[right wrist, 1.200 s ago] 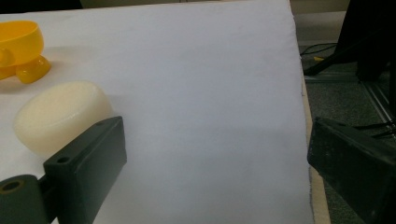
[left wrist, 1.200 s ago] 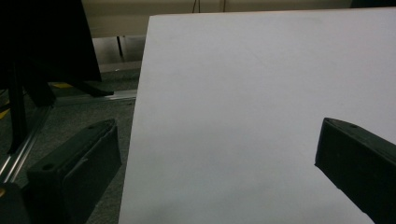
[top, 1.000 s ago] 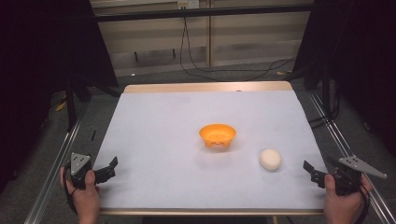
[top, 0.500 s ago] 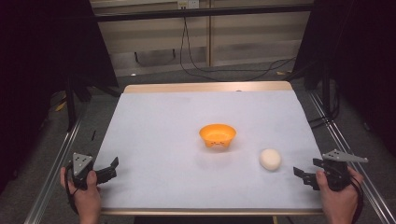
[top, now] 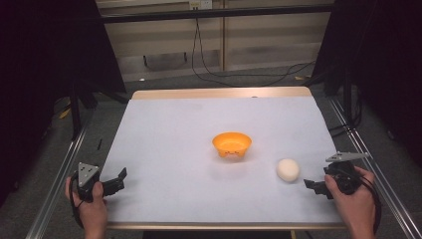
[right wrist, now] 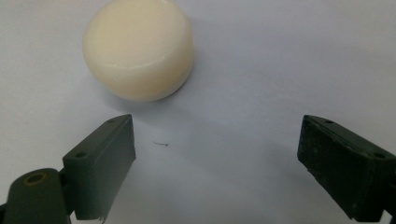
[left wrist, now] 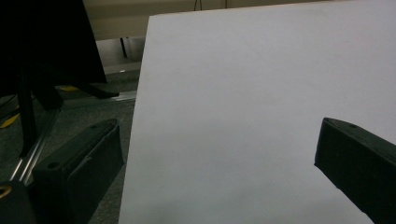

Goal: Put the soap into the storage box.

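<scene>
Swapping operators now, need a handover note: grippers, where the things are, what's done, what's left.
Right gripper: open, empty, jaws pointed at the cream round piece, just short of it; nothing between them.
Left gripper: open, empty, at the table's near left edge, over bare white surface.
Cream round piece lies on the table, right of the orange bowl and nearer the person; not touching it.
The bowl sits upright near the table's middle; it looks empty.
Done: nothing grasped.
Left: probably close on the piece and, likely, carry it to the bowl.
</scene>
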A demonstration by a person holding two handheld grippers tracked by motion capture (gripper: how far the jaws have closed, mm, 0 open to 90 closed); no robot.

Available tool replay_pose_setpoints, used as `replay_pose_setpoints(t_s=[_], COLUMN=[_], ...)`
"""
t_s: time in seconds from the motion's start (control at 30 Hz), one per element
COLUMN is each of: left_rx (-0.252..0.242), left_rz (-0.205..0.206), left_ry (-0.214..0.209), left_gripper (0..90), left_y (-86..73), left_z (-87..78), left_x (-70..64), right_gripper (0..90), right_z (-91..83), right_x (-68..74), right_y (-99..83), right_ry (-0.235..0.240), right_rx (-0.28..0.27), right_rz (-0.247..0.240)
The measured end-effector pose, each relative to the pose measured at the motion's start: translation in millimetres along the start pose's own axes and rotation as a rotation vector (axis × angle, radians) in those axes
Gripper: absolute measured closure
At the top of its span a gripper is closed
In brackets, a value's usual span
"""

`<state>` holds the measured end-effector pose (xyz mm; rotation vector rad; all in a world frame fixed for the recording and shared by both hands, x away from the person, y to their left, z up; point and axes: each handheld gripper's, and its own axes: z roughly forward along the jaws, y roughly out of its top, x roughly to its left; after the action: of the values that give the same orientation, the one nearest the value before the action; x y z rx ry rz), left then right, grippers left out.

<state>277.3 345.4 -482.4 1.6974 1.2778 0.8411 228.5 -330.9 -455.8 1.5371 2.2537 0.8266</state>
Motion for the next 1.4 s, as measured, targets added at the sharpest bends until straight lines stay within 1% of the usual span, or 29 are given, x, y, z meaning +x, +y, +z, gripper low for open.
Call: replay_pose_setpoints(t_s=[0.03,0.07,0.13,0.2,0.23,0.3,0.4,0.47,0.5,0.57,0.6,0.7,0.77,0.87,0.9,0.93,1.0,1.03,1.1,1.17,1.23,1.27,1.37,1.4], left_rx=[0.0,0.001,0.002,0.005,0.006,0.007,0.007,0.008,0.008,0.01,0.015,0.014,0.014,0.007,0.01,0.007,0.007,0.014,0.014,0.013,0.009,0.012,0.015,0.015], left_rz=[0.0,0.0,-0.001,0.001,0.004,0.006,0.007,0.008,0.009,0.009,0.016,0.018,0.018,0.009,0.012,0.008,0.009,0.016,0.015,0.015,0.009,0.014,0.016,0.016], left_ry=[-0.003,-0.003,-0.007,-0.007,-0.006,-0.006,-0.006,-0.005,-0.005,-0.002,-0.001,-0.005,-0.001,-0.007,-0.009,-0.008,-0.008,-0.006,-0.005,-0.006,-0.009,-0.01,-0.005,-0.005], left_gripper=[1.2,1.2,1.2,1.2,1.2,1.3,1.3,1.3,1.3,1.3,1.3,1.4,1.5,1.5,1.5,1.5,1.5,1.5,1.5,1.5,1.5,1.5,1.5,1.5], left_y=[0.0,0.0,0.1,0.2,0.2,0.3,0.3,0.3,0.3,0.4,0.5,0.5,0.5,0.3,0.3,0.2,0.3,0.5,0.5,0.4,0.3,0.4,0.5,0.5], left_z=[0.1,0.4,0.6,0.8,0.9,0.9,1.0,1.0,1.0,1.0,0.9,1.0,0.8,1.1,0.8,1.0,1.2,0.8,0.9,0.9,1.3,1.0,0.9,1.0], left_x=[0.1,-0.1,-0.1,-0.2,-0.4,-0.4,-0.6,-0.8,-0.9,-1.2,-1.0,-1.0,-1.2,-1.0,-0.5,-0.8,-1.0,-0.7,-0.8,-0.6,-0.7,-0.5,-0.9,-0.9], right_gripper=[11.2,11.2,11.4,11.6,11.6,11.6,10.6,10.0,9.5,8.6,8.1,7.4,6.9,6.8,6.8,6.8,7.6,8.3,9.7,10.0,11.0,11.4,12.1,12.2], right_z=[1.6,2.0,2.3,3.1,3.2,4.1,6.2,6.9,7.3,7.6,7.6,7.7,8.6,9.2,9.2,9.6,9.1,9.1,9.9,10.1,10.6,10.8,11.8,12.1], right_x=[1.3,1.6,2.3,2.7,3.2,3.1,3.1,4.4,4.2,5.5,5.9,7.3,9.1,10.4,11.2,11.7,13.2,13.7,15.4,16.2,17.2,17.1,19.0,19.4], right_y=[2.3,3.5,4.8,8.0,9.0,9.8,13.0,14.4,15.1,16.8,17.7,19.8,22.7,24.8,25.4,26.5,28.1,29.1,31.2,31.7,33.1,34.0,36.5,37.3], right_ry=[0.001,-0.002,0.0,0.002,0.008,0.011,0.019,0.021,0.018,0.021,0.022,0.017,0.018,0.02,0.024,0.027,0.031,0.036,0.047,0.052,0.054,0.06,0.063,0.067], right_rx=[0.017,0.023,0.027,0.043,0.055,0.061,0.086,0.096,0.097,0.095,0.094,0.094,0.097,0.097,0.097,0.094,0.097,0.093,0.096,0.102,0.107,0.105,0.108,0.112], right_rz=[-0.002,-0.012,-0.011,-0.02,-0.015,-0.017,-0.031,-0.019,-0.029,-0.025,-0.029,-0.033,-0.041,-0.043,-0.039,-0.046,-0.045,-0.052,-0.062,-0.056,-0.06,-0.067,-0.068,-0.076])
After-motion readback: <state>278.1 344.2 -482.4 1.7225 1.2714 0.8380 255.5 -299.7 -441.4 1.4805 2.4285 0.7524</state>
